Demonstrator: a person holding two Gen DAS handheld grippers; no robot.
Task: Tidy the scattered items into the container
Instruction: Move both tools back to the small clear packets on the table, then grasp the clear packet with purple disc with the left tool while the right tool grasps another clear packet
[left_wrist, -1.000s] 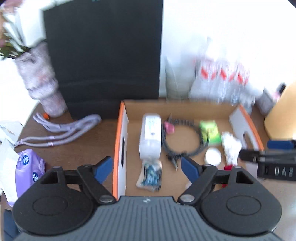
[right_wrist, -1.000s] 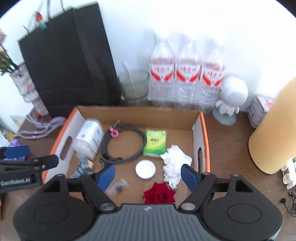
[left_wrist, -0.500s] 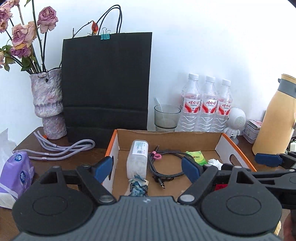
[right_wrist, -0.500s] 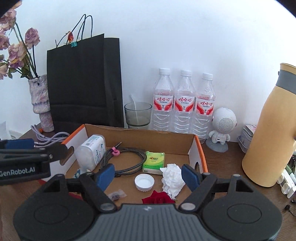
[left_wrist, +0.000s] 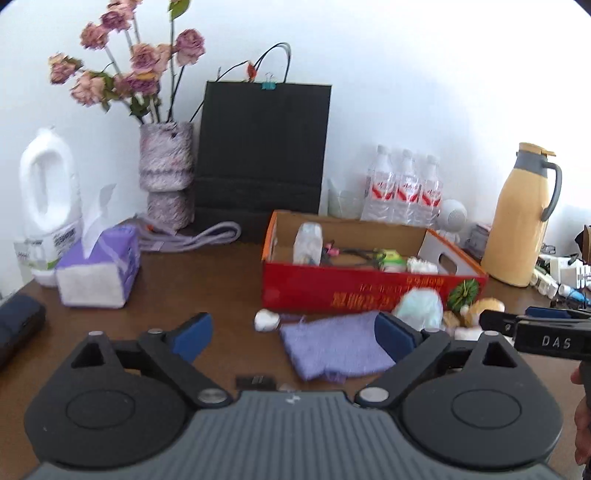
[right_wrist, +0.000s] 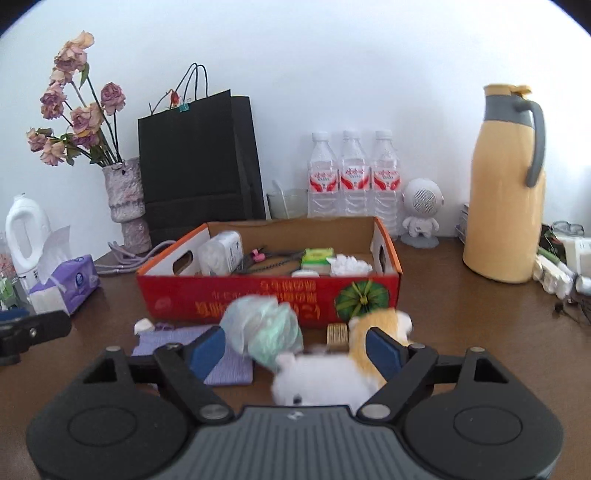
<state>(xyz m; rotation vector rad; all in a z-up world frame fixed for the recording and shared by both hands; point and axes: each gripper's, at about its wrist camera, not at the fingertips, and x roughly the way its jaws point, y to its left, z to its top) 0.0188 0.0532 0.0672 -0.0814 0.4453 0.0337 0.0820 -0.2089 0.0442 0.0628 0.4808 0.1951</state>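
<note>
The red cardboard box (left_wrist: 369, 291) (right_wrist: 266, 295) holds a white bottle, a cable, a green packet and crumpled tissue. In front of it on the table lie a purple cloth (left_wrist: 332, 347) (right_wrist: 229, 365), a pale green plastic bag (right_wrist: 262, 328) (left_wrist: 419, 306), a small white lump (left_wrist: 266, 320) (right_wrist: 143, 325), a white and orange plush toy (right_wrist: 343, 365) and a small wooden block (right_wrist: 337, 334). My left gripper (left_wrist: 293, 332) is open above the cloth. My right gripper (right_wrist: 295, 345) is open, with the plush and bag between its fingers.
A purple tissue pack (left_wrist: 99, 269), white jug (left_wrist: 48, 199), flower vase (left_wrist: 166, 177), black paper bag (left_wrist: 262, 155), purple cord (left_wrist: 192, 238), water bottles (right_wrist: 351, 177), robot figurine (right_wrist: 421, 210) and yellow thermos (right_wrist: 506, 184) stand around the box. A dark flat item (left_wrist: 256, 382) lies near me.
Both grippers have pulled back from above the box and dropped lower, towards the table's near side. The scattered items in front of the box have come into view.
</note>
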